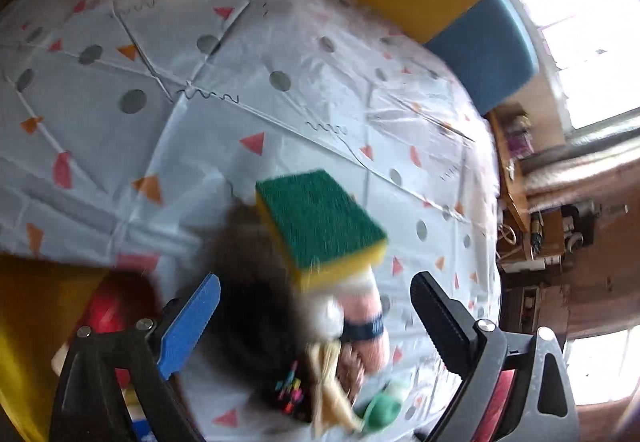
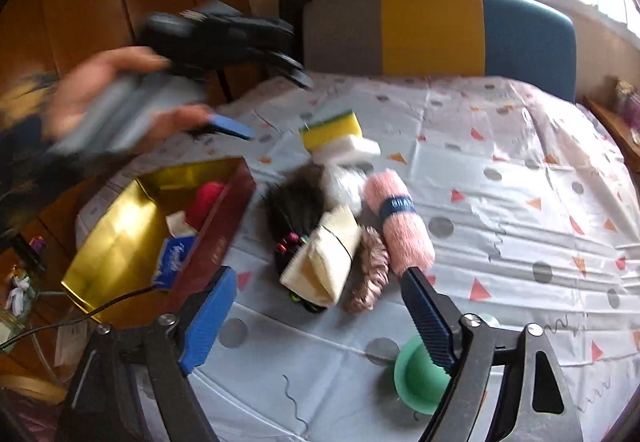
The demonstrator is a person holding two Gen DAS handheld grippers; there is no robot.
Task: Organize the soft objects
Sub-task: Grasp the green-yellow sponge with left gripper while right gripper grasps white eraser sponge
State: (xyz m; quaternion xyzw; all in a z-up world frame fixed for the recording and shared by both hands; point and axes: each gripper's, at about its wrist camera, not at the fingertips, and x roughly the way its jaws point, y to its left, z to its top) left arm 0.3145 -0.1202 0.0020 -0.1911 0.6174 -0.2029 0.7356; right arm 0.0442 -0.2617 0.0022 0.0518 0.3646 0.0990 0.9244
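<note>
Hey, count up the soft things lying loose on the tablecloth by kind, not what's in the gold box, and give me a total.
Sponges: 2, one yellow and green sponge, one white sponge
Rolled pink towel: 1
Dark hairpiece: 1
Cream cloth: 1
Scrunchie: 1
White fluffy thing: 1
Green item, kind unclear: 1
Total: 8

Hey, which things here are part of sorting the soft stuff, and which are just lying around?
For the job: sponge, pink towel roll, scrunchie, dark hair bundle, cream cloth, gold box.
Just lying around: green spool, chair, tablecloth.
</note>
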